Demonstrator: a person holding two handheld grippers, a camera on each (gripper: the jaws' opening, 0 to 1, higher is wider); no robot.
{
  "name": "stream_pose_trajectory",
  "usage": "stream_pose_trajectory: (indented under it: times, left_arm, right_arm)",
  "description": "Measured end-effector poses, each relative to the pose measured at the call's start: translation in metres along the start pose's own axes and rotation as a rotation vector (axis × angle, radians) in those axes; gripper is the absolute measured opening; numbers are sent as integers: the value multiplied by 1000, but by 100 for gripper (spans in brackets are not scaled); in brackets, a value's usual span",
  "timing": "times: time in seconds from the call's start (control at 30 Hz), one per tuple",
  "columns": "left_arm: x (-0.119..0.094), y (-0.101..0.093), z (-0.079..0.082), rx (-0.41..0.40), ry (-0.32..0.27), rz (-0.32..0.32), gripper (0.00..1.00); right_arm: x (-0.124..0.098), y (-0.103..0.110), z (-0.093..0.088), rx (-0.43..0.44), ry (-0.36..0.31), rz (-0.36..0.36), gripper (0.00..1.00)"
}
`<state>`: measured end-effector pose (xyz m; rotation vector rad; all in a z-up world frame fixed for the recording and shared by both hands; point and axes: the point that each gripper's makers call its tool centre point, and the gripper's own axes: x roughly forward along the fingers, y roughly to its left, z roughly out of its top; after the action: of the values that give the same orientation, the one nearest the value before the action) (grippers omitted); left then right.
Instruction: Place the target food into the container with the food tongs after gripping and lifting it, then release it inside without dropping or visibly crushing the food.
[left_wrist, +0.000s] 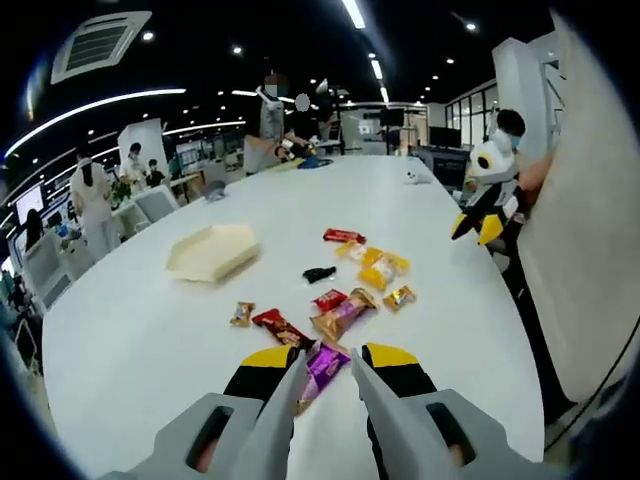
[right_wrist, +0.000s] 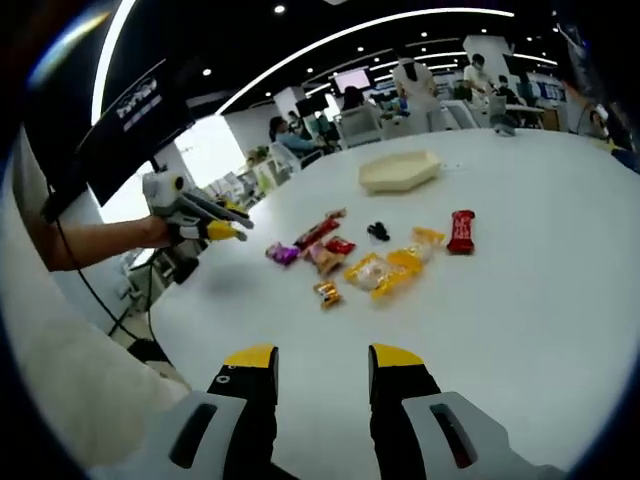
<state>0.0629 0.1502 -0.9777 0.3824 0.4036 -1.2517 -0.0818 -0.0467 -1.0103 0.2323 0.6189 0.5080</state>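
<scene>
- Left gripper (left_wrist: 328, 375): jaws apart, low over the white table (left_wrist: 150, 340), a purple wrapped snack (left_wrist: 322, 366) between the yellow tips; contact unclear.
- Right gripper (right_wrist: 320, 368): jaws apart, nothing between them, well short of the snacks.
- Snack pile mid-table: red bar (right_wrist: 461, 230), yellow packets (right_wrist: 385, 268), gold candy (right_wrist: 326, 292), small black item (right_wrist: 378, 231).
- Cream hexagonal container (right_wrist: 400, 170) sits beyond the pile, apart from it, no food visible inside.
- Left gripper (right_wrist: 205, 222) also shows in the right gripper view, held by a hand at the table edge.

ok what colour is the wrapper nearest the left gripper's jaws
Purple wrapper, clearest in the left gripper view, just ahead of the left gripper.
</scene>
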Motion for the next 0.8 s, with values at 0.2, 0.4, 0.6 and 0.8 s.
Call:
stream_pose_trajectory:
  times: [0.2, 0.4, 0.6, 0.8]
  left_arm:
    - [11, -2, -7, 25, 42, -36, 25]
    - [20, -2, -11, 46, 65, -60, 25]
    - [22, 4, -17, 90, 89, -91, 25]
    - [30, 5, -22, 90, 106, -110, 25]
  right_arm:
    - [-1, -1, -9, 20, 11, -3, 37]
    - [-3, -8, -13, 23, 25, -11, 36]
    - [-6, -15, -9, 37, 15, -21, 36]
    - [-6, -19, -15, 45, 38, -21, 36]
